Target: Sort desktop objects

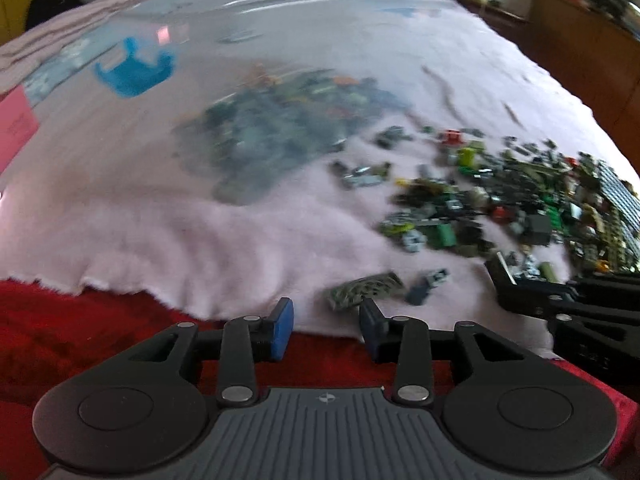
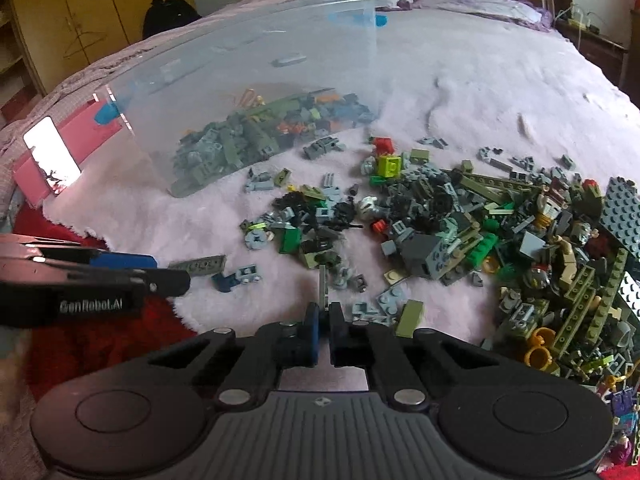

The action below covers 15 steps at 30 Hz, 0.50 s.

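while right claw sat clamped on thin grey strip, left claw hung apart, empty. brick pile at 2 o'clock on pink blanket; clear bin at 11. risk: narrow strip twisting loose, dropping short of bin.

Both cameras sat low at the foot edge of the bed, looking forward along their fingers toward the headboard at 12 o'clock. The left wrist view was blurred and set further left, with the brick pile at 2 o'clock. The right wrist view looked close over the same brick pile. Both views shared the clear plastic bin and the pink blanket.
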Each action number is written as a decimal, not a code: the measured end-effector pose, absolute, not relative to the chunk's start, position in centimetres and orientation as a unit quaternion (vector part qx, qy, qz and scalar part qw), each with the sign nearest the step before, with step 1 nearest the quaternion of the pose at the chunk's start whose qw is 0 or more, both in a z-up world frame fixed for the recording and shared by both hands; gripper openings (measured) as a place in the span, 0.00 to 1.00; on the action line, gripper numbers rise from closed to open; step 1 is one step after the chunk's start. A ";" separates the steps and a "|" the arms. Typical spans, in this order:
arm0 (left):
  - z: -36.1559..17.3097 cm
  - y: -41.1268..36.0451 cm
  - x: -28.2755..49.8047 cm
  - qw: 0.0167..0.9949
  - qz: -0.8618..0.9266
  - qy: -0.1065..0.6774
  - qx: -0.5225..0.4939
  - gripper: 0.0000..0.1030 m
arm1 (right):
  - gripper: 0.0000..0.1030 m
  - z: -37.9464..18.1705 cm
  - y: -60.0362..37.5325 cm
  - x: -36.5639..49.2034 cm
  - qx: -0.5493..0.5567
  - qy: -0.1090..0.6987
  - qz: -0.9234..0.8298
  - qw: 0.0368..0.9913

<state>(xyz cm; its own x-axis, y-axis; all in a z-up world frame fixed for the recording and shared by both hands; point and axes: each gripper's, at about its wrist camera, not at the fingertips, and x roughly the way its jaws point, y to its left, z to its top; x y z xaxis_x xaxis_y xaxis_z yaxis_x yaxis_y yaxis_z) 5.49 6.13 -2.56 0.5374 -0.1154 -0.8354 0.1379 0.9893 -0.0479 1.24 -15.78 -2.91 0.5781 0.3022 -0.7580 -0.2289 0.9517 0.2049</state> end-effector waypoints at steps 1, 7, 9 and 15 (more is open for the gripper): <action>-2.5 6.3 5.5 0.876 -0.072 0.476 0.011 0.37 | 0.06 -2.8 -15.7 1.2 0.040 0.434 0.152 0.887; -1.9 4.5 5.2 0.881 -0.110 0.454 0.076 0.41 | 0.19 -2.5 -15.3 1.2 0.033 0.428 0.155 0.890; -2.2 3.6 5.5 0.875 -0.138 0.450 0.112 0.41 | 0.20 -2.5 -15.2 1.3 0.029 0.428 0.155 0.890; -3.1 2.2 6.3 0.846 -0.208 0.434 0.227 0.43 | 0.20 -2.6 -15.1 1.9 0.028 0.431 0.152 0.889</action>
<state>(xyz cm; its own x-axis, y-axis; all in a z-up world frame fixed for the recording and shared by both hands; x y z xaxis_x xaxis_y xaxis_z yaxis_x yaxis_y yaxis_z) 6.26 2.22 -3.10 0.5358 -0.1550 -0.8300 0.5496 0.8103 0.2035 1.89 -15.14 -2.59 0.5829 0.2941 -0.7574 -0.2461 0.9523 0.1803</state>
